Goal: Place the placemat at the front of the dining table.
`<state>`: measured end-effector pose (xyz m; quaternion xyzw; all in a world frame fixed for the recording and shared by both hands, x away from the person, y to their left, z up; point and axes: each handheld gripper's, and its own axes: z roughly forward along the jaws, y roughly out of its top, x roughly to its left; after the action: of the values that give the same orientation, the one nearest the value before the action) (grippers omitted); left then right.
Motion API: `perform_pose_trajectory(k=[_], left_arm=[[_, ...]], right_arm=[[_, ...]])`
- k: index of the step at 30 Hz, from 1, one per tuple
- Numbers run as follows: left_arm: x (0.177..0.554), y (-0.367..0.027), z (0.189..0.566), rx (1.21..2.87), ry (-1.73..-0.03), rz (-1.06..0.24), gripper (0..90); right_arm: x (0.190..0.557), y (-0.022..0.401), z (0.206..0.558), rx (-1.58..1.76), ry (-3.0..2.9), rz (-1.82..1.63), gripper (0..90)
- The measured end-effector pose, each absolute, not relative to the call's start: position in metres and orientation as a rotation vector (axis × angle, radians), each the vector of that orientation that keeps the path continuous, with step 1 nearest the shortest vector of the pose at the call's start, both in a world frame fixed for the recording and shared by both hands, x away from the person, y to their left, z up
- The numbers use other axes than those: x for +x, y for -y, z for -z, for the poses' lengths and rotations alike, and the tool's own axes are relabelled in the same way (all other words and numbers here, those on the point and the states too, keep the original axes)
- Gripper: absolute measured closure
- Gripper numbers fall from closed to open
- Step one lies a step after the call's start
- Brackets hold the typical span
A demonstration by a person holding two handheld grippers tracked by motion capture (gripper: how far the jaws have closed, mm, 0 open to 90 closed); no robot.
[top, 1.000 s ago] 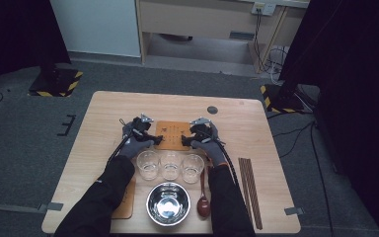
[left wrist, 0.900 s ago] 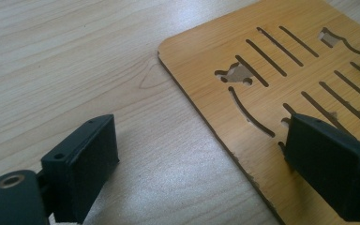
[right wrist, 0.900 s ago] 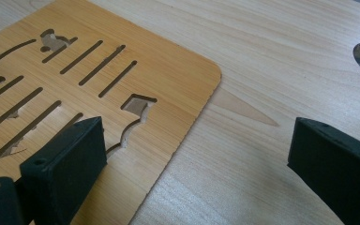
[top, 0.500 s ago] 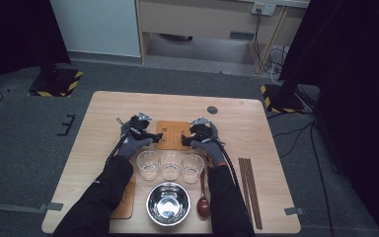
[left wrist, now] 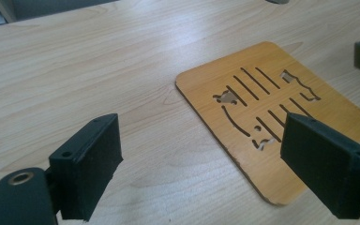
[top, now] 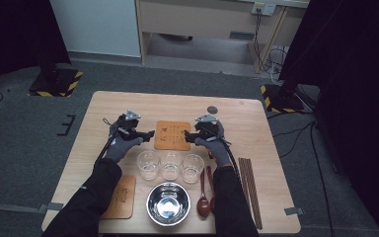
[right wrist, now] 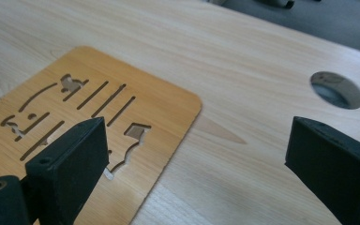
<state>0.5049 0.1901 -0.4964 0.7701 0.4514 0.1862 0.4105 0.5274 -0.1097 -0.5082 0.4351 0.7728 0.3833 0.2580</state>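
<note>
Your left gripper (top: pixel 150 133) and right gripper (top: pixel 186 137) flank the wooden mat (top: pixel 172 135) on the counter (top: pixel 256 128), both sets of jaws spread, pinching nothing.

We take this for a lab or test room rigged for recording. A small wooden table (top: pixel 128 101) stands alone on grey carpet (top: pixel 24 143), black curtains (top: pixel 355 74) hang at both sides, and black stand bases edged in yellow-and-black hazard tape (top: pixel 54 81) sit off its far corners. Cables (top: pixel 276 54) trail from a wall socket (top: pixel 259 7).
</note>
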Motion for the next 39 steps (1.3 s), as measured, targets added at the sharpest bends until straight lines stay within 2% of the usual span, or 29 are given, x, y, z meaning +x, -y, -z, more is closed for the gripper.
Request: perform_pose_trajectory(k=[12, 14, 19, 28, 39], left_arm=[[0.474, -0.201, 0.468, 1.887, -1.110, -0.508, 15.7], [0.468, -0.204, 0.464, 1.870, -1.103, -0.514, 17.8], [0.449, -0.212, 0.452, 1.814, -1.064, -0.532, 24.3], [0.417, -0.222, 0.439, 1.734, -1.038, -0.553, 31.1], [0.373, -0.220, 0.437, 1.693, -1.036, -0.544, 33.3]], right_arm=[[0.503, 0.135, 0.474, 1.209, -1.970, -1.155, 8.1], [0.497, 0.142, 0.470, 1.185, -1.956, -1.184, 6.4], [0.479, 0.162, 0.460, 1.143, -1.889, -1.197, 11.6], [0.451, 0.187, 0.456, 1.139, -1.860, -1.212, 12.7], [0.417, 0.213, 0.462, 1.142, -1.856, -1.188, 11.4]])
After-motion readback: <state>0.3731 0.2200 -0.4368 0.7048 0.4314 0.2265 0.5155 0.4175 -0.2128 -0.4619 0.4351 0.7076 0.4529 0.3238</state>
